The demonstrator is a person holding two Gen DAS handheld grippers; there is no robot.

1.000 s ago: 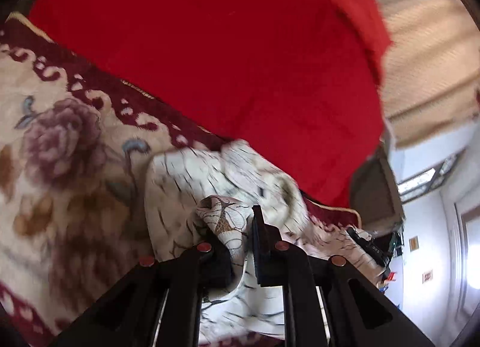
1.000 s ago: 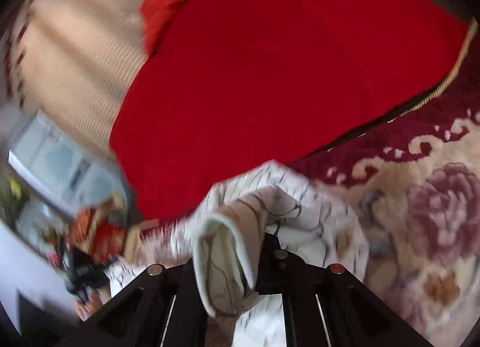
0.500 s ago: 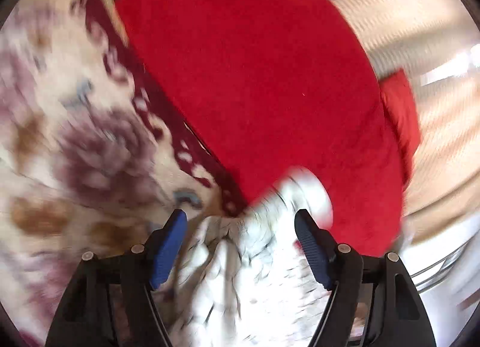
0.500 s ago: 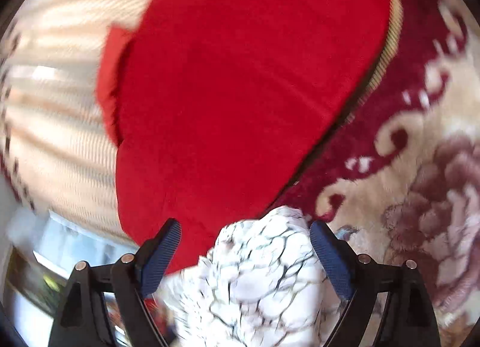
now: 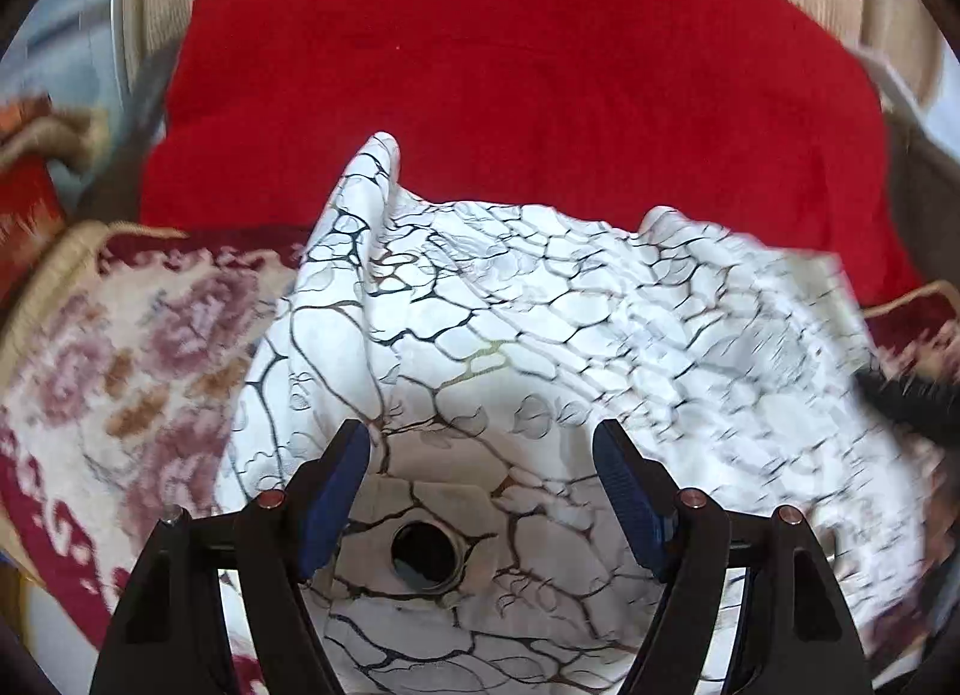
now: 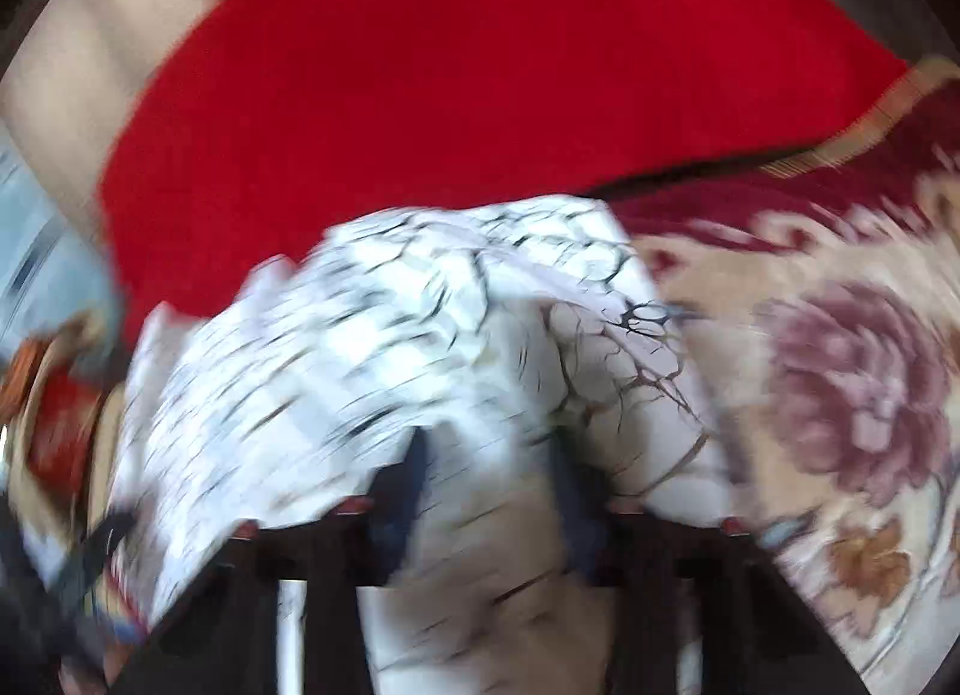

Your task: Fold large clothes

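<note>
A white garment with a dark crackle pattern (image 5: 540,323) lies bunched on the floral rug, its far edge against the red blanket. It has a round dark eyelet (image 5: 423,556) near my left gripper. My left gripper (image 5: 483,455) is open, its blue-padded fingers (image 5: 336,479) spread over the cloth and holding nothing. In the right wrist view the same garment (image 6: 420,347) is blurred by motion. My right gripper (image 6: 489,473) sits over it with cloth between its fingers, which stand a moderate gap apart; the blur hides whether they grip.
A red blanket (image 5: 510,77) covers the area behind the garment, also in the right wrist view (image 6: 468,65). The cream and maroon floral rug (image 5: 120,371) lies under everything, with its flower motif at right (image 6: 858,383). A dark object (image 5: 912,401) is blurred at the right edge.
Both grippers let go of the cloth about half a second ago and opened. Both cameras have since swung to face the garment squarely. The right gripper's fingers look closer together now.
</note>
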